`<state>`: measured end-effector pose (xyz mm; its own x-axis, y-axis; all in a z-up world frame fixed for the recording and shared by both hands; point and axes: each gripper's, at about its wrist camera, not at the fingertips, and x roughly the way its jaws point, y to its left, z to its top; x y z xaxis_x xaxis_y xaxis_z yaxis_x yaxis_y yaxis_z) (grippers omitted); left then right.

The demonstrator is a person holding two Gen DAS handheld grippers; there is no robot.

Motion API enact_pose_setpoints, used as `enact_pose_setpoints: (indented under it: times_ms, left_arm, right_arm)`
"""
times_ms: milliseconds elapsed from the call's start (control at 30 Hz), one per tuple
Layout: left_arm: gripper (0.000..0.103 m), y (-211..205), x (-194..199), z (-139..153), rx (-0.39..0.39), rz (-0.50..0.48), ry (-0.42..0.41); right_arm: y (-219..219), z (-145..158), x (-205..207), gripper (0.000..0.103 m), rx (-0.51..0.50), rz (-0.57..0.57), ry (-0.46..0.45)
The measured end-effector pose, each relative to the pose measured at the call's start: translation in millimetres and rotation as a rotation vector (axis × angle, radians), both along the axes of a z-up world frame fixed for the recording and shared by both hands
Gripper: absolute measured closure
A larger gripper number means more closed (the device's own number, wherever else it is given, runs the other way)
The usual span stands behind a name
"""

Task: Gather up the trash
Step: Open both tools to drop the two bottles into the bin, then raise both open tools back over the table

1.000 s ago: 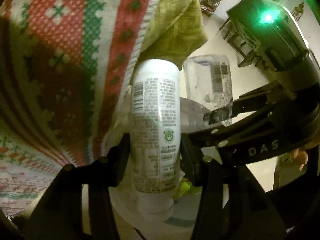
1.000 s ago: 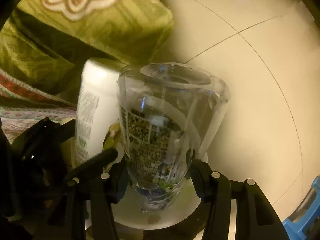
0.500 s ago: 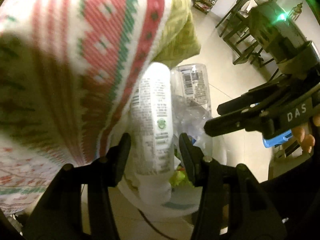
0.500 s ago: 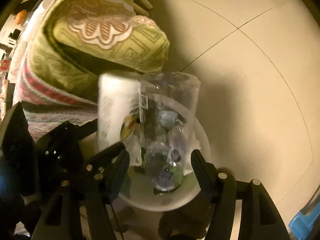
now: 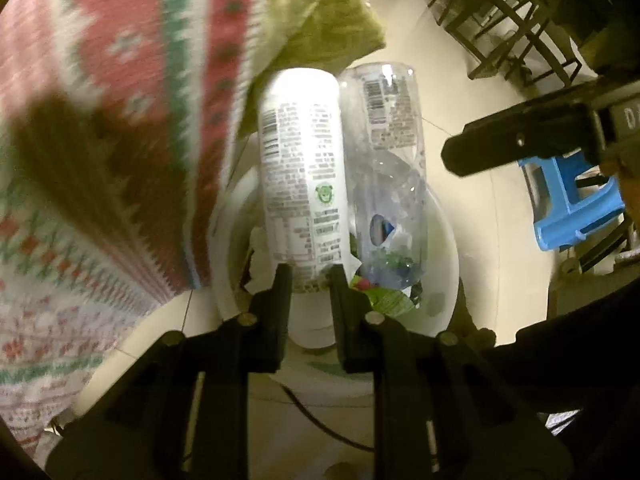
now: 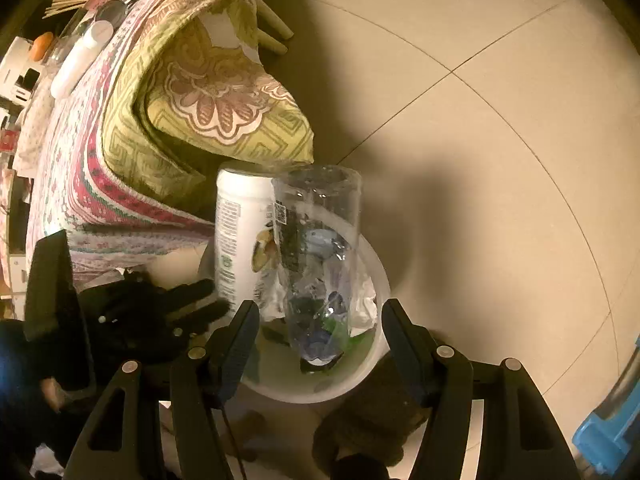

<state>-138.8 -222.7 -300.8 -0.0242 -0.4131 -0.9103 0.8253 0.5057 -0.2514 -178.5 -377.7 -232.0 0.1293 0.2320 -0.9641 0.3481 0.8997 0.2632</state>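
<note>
White bottle [image 5: 302, 184] and clear bottle [image 6: 318, 256] both stand upside down in the white bin [image 6: 372, 364] on the floor. Left claw [image 5: 310, 276] is closing, nothing gripped as far as I can see; right claw [image 6: 316, 332] hangs wide above, empty.

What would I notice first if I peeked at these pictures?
Two bottles poke out of a white bin on the tiled floor: a white bottle and a clear bottle, side by side, bottoms up. The left tool is closing just under the white bottle; the right tool hangs open above the clear one. Beside the bin droops a red, green and white cloth.
</note>
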Motion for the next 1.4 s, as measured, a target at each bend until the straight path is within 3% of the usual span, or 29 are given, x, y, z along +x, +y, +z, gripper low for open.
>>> enact_pose_setpoints:
  times_ms: [233, 467, 667, 767, 900, 1100, 1400]
  left_arm:
    - [0.074, -1, 1, -5, 0.039, -0.021, 0.049]
    - [0.074, 16, -2, 12, 0.040, -0.044, 0.064]
    - [0.049, 36, -9, 53, 0.028, -0.084, 0.033]
    - [0.040, 47, -8, 82, 0.024, -0.087, 0.016]
    - [0.020, 63, 9, 123, 0.012, -0.019, -0.072]
    - [0.015, 89, 56, 156, 0.035, 0.135, -0.143]
    - [0.015, 126, 138, 180, 0.090, 0.320, -0.236]
  right_arm:
    - [8, -32, -6, 0.038, -0.006, -0.006, 0.040]
    - [13, -26, -2, 0.038, 0.004, -0.003, 0.040]
    - [16, 9, -2, 0.038, -0.008, 0.011, 0.015]
    - [15, 43, 0, 0.034, -0.013, -0.006, -0.059]
    - [20, 93, 16, 0.025, -0.033, -0.016, -0.176]
    - [44, 142, 48, 0.019, -0.100, 0.039, -0.303]
    - [64, 148, 101, 0.018, -0.070, 0.046, -0.376]
